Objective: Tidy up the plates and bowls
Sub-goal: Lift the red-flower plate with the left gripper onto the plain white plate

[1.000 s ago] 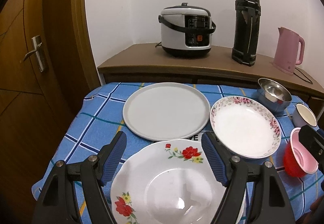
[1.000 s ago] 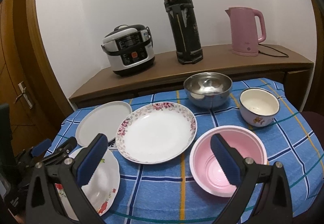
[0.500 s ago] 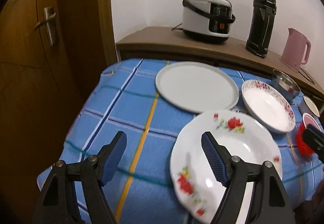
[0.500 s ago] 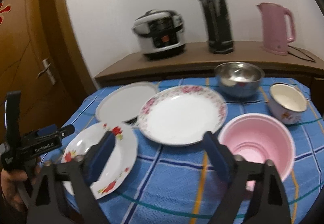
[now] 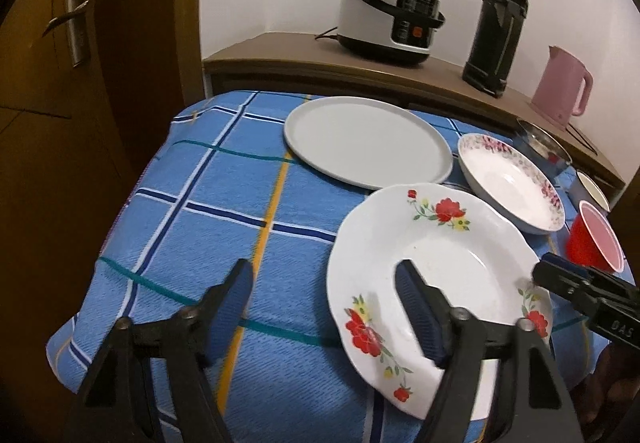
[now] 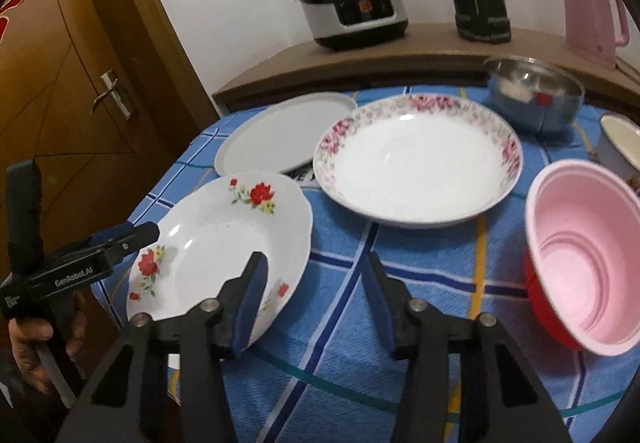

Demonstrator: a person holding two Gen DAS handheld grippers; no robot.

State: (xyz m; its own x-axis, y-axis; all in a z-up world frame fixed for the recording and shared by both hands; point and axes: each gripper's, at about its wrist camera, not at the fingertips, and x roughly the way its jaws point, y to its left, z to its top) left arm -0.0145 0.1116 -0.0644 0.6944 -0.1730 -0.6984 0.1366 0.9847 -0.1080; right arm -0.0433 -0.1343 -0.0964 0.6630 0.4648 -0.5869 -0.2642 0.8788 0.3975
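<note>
Left wrist view: the left hand-held gripper (image 5: pixel 324 307) hangs over the blue checked cloth (image 5: pixel 224 179), jaws closing, apart, nothing clamped; its right finger overlaps the red-flower plate (image 5: pixel 436 267) at the near edge of the counter. That plate lies face up and empty. Behind it the grey plate (image 5: pixel 366 141) lies flat, empty.

Right wrist view: the right hand-held gripper (image 6: pixel 314 297) has its jaws closing, apart on bare cloth beside the red-flower plate's rim. The pink-rimmed plate (image 6: pixel 418 159) lies empty mid-counter; the pink bowl (image 6: pixel 584 259) is tipped toward the camera, empty. The steel bowl (image 6: pixel 534 97) stands behind.
</note>
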